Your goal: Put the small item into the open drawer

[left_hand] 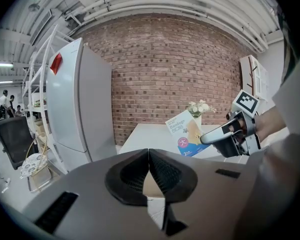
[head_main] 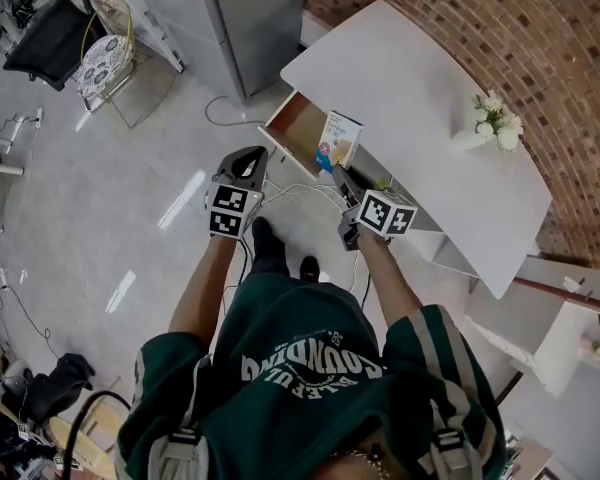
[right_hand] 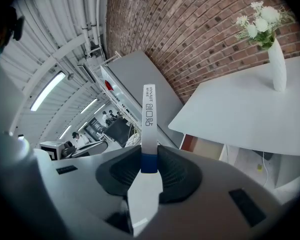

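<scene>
R claw (right_hand: pixel 149 160) tight on thin white-blue box (right_hand: pixel 149 116), edge-on, w/ open drawer (right_hand: pixel 206 147) under white table (right_hand: pixel 240 115) beyond

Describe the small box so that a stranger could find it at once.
Find the white table by the brick wall; an open drawer sticks out under it. At the drawer, the right gripper holds the box in its jaws: thin, white with a blue corner, the only pack there.

The box (head_main: pixel 340 140) is white and blue, the drawer (head_main: pixel 296 128) brown inside.
</scene>
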Demonstrator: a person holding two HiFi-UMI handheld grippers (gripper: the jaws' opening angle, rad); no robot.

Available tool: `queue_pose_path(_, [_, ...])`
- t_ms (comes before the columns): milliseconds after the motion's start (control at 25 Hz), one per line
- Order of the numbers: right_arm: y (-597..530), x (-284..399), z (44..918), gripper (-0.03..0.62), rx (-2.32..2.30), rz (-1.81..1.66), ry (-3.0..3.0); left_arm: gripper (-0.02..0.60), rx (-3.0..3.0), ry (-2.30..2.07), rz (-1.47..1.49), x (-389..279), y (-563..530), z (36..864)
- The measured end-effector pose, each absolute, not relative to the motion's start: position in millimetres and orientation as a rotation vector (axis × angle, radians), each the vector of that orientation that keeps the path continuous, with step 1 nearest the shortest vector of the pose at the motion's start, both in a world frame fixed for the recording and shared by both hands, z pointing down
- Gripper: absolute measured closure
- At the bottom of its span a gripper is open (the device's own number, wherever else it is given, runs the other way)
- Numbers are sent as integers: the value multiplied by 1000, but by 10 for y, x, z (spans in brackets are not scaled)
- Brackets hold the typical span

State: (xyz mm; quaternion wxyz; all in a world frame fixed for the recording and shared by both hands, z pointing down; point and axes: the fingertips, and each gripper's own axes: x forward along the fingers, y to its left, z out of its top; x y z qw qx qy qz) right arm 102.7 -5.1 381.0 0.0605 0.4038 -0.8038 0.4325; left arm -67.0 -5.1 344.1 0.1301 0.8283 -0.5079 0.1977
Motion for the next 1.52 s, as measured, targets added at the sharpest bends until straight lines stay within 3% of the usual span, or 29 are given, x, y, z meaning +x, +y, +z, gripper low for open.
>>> queue_pose_path(640, [-378, 482, 4096, 480, 1423, 1430, -2293, 566, 2515, -1205, 608, -999, -753, 3757])
queue_pose_path(1520, [-352, 300, 4738, 480, 1495, 1557, -2128, 565, 2521, -1065, 663, -982, -1064, 4216])
